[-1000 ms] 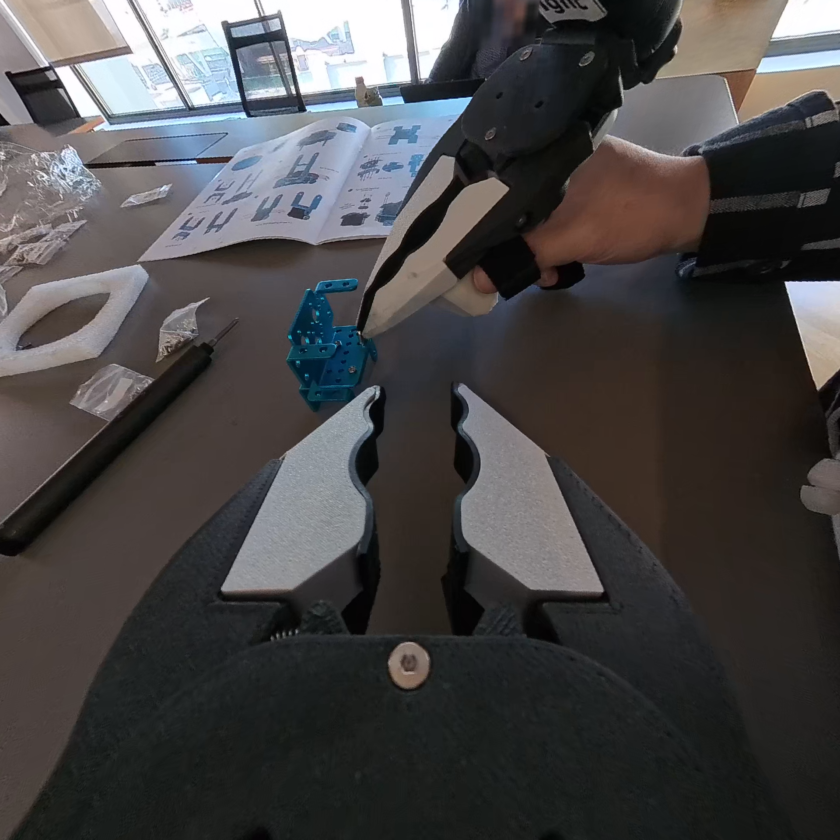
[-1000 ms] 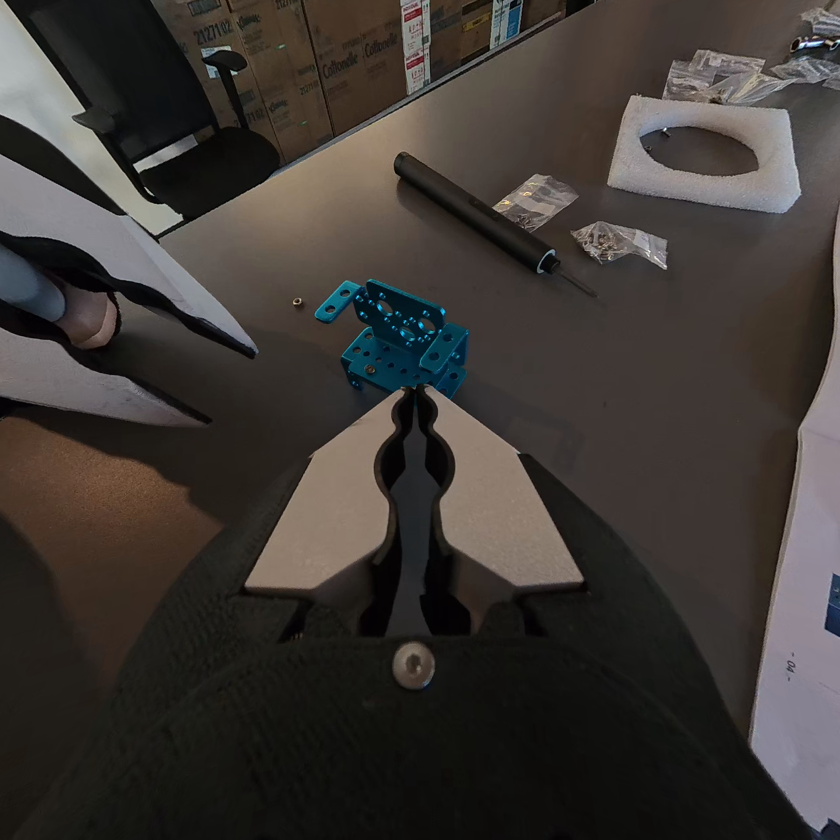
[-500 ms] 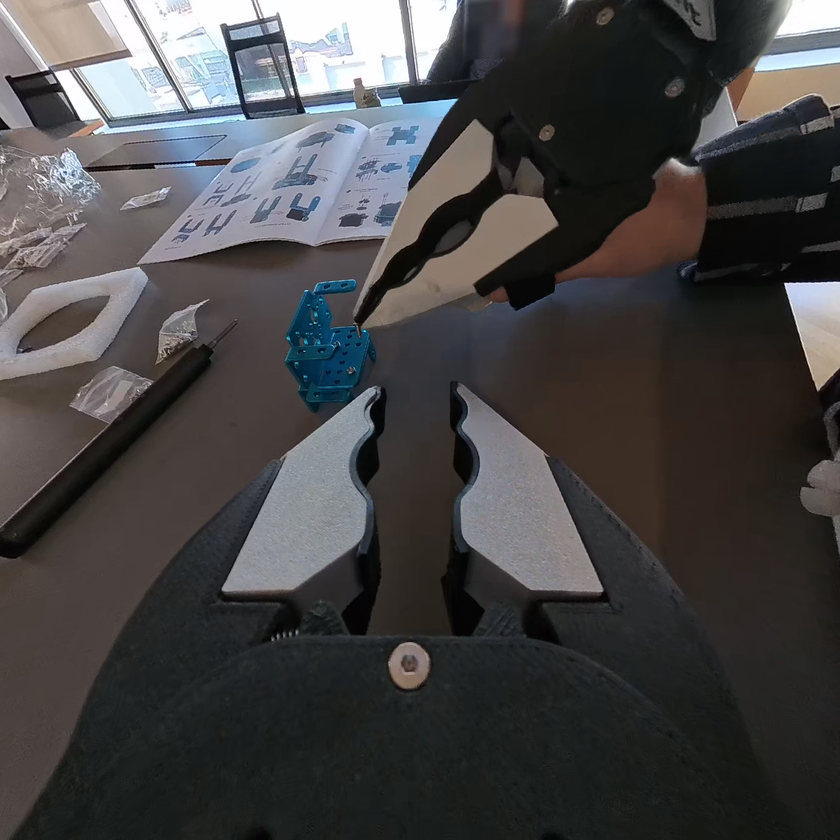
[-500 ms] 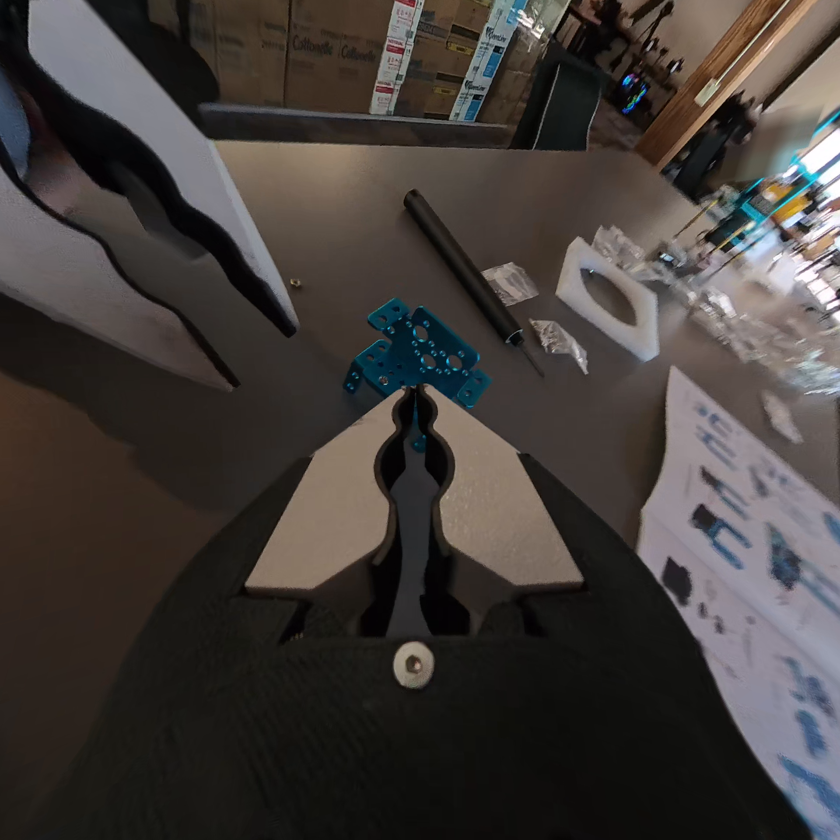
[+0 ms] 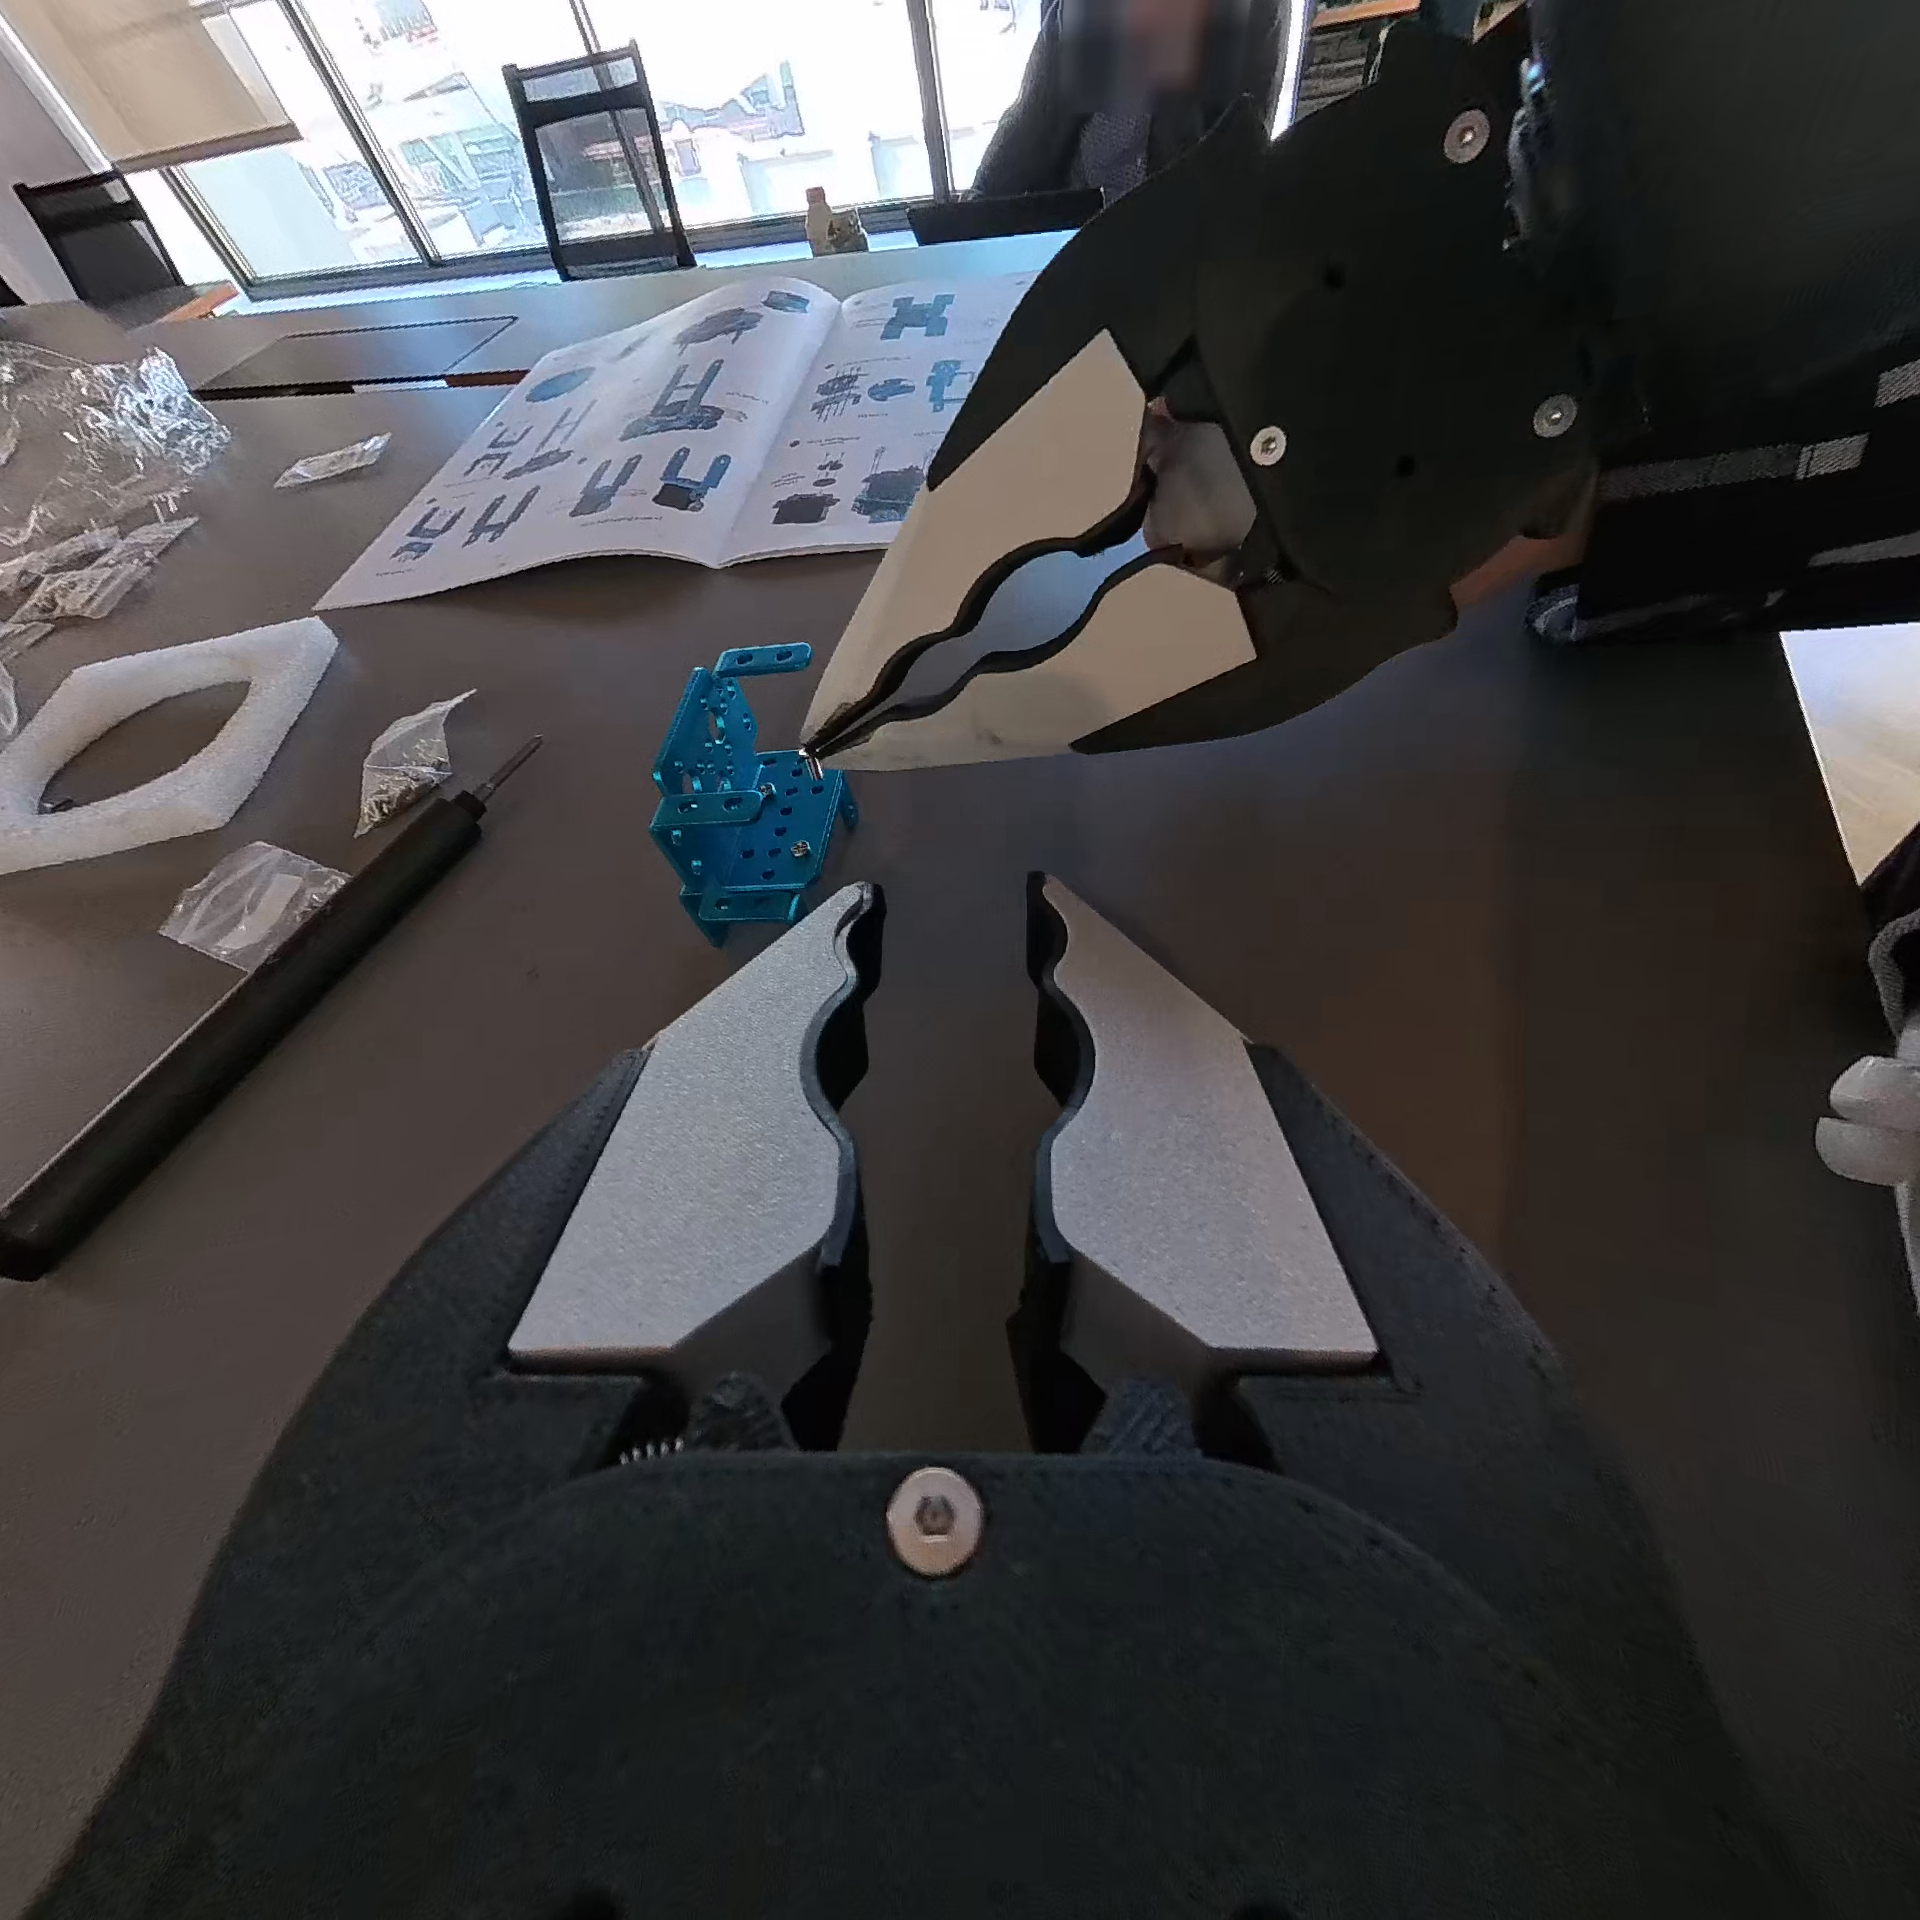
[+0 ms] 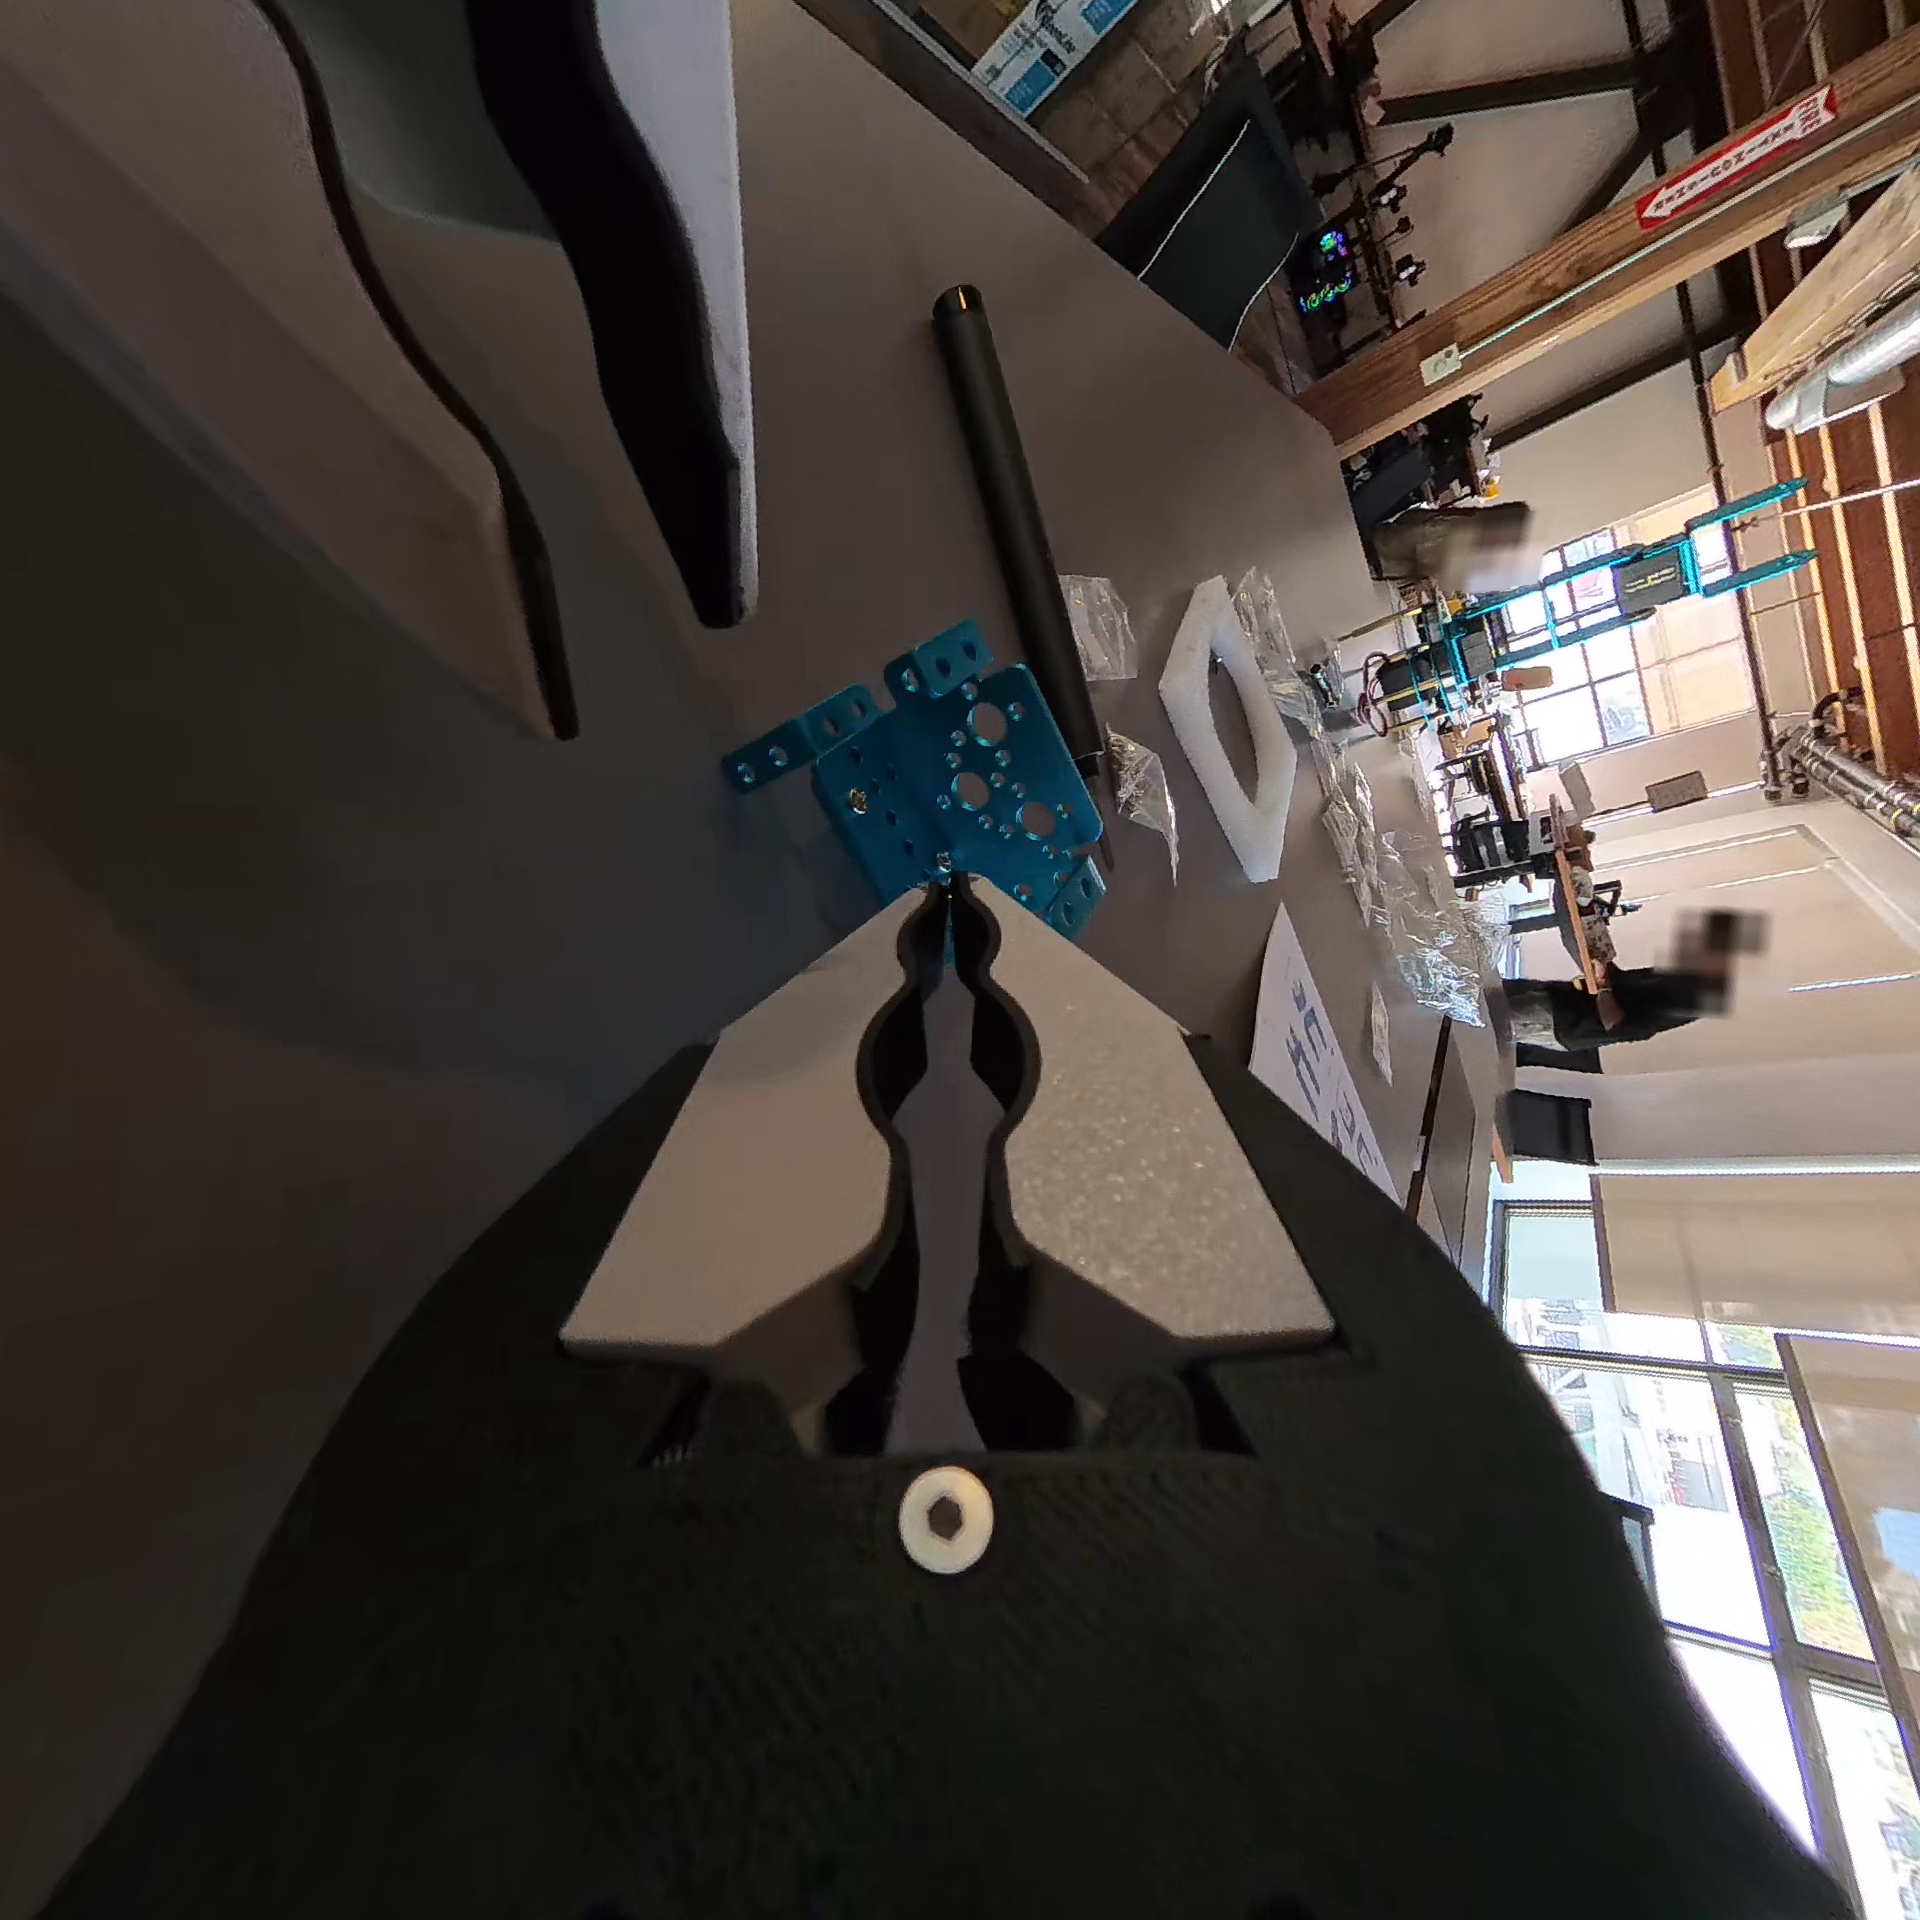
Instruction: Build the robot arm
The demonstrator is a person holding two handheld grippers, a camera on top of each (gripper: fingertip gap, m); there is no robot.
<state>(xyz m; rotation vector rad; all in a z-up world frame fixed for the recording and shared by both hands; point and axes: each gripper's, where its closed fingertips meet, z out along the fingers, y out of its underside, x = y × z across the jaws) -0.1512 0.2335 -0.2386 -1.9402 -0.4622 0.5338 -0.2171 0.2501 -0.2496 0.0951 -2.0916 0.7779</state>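
A blue metal bracket assembly (image 5: 743,800) stands on the dark table (image 5: 1299,935). My left gripper (image 5: 951,899) is open and empty, low over the table, with its left fingertip just right of the bracket's near corner. My right gripper (image 5: 816,750) comes in from the upper right, turned on its side. It is shut on a small silver screw (image 5: 814,765) and holds it against the top of the bracket. In the right wrist view the shut tips (image 6: 948,883) meet the bracket's perforated plate (image 6: 966,779). The open left gripper (image 6: 644,670) shows at the upper left.
A black screwdriver (image 5: 239,1029) lies left of the bracket, with small plastic bags of hardware (image 5: 405,748) beside it. A white foam frame (image 5: 281,665) sits further left. An open instruction booklet (image 5: 665,436) lies behind. A person sits at the far table edge. Tip to tip, the grippers are about 7 centimetres apart. It is some 15 centimetres from my right tips to the black screwdriver (image 5: 239,1029). It turns up in the right wrist view (image 6: 1013,508) as well.
My right gripper has rolled about a quarter turn onto its side while its tips stayed at the bracket's top. My left gripper and the bracket have not moved.
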